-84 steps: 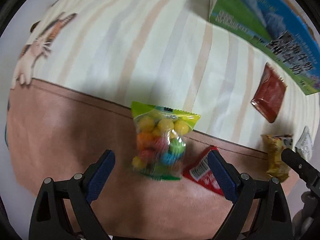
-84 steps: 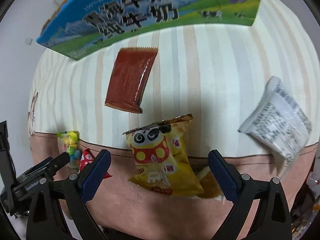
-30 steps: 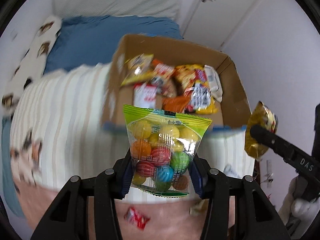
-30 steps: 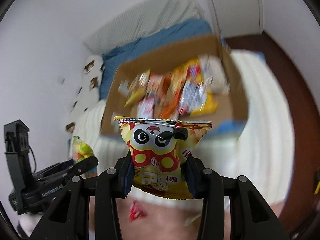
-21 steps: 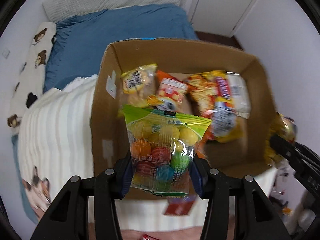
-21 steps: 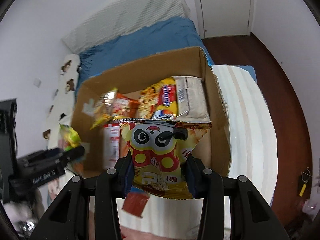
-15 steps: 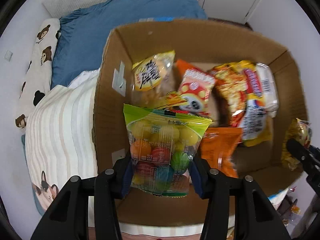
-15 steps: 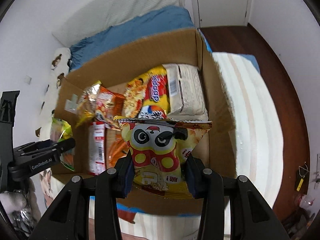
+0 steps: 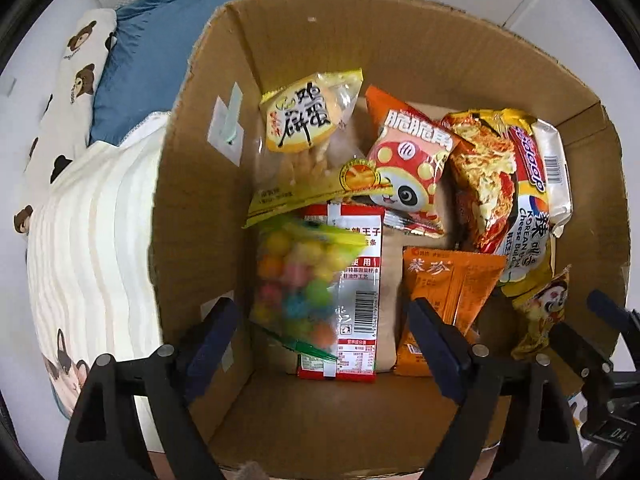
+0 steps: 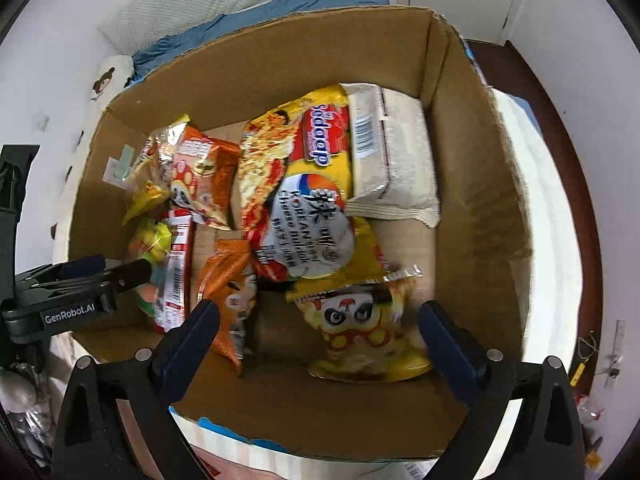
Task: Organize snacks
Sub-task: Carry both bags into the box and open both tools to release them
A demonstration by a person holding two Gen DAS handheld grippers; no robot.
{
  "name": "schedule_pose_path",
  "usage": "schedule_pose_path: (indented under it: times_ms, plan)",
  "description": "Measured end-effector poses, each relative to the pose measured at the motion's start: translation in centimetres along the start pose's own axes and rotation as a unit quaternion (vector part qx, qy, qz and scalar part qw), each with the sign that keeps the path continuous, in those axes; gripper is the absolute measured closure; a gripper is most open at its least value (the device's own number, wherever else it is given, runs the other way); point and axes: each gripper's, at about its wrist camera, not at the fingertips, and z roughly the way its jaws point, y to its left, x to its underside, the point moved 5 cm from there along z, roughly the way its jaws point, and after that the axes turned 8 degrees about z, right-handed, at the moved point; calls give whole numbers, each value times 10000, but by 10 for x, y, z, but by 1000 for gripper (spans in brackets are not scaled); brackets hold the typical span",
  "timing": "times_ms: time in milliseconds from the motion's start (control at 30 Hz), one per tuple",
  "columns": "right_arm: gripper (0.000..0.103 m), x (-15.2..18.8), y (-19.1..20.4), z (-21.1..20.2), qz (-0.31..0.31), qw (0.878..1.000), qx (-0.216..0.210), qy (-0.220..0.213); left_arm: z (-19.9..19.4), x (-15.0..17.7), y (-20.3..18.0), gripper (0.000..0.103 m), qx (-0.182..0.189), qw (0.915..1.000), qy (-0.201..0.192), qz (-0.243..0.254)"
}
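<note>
An open cardboard box (image 9: 400, 40) holds several snack packs. My left gripper (image 9: 320, 336) is open above the box's near left part. A clear bag of coloured candy balls (image 9: 296, 280) is blurred and free of the pads, on a red-and-white pack (image 9: 360, 280). My right gripper (image 10: 316, 332) is open above the box (image 10: 480, 200). A yellow panda snack bag (image 10: 364, 328) is blurred, free between the jaws, low in the box. It also shows in the left wrist view (image 9: 540, 312).
The box holds a noodle pack (image 10: 312, 200), an orange sachet (image 9: 444, 292), a cookie bag (image 9: 308, 120) and a red panda pack (image 9: 408, 168). The box stands on a striped bedsheet (image 9: 88, 240). A blue pillow (image 9: 160, 40) lies behind.
Both grippers have opened over the box. The candy bag and the yellow panda bag have left the jaws and dropped into the box.
</note>
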Motion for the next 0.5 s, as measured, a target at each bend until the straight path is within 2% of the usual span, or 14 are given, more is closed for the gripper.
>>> schedule_pose_path:
  times_ms: [300,500]
  plan:
    - [2,4,-6,-7,60,9999,121,-106,-14,13,-4,16,128,9998,-165,-76]
    - [2,10,-7,-17,54,9995,182,-266,-34,24,-15,16,191,9984,-532,-98]
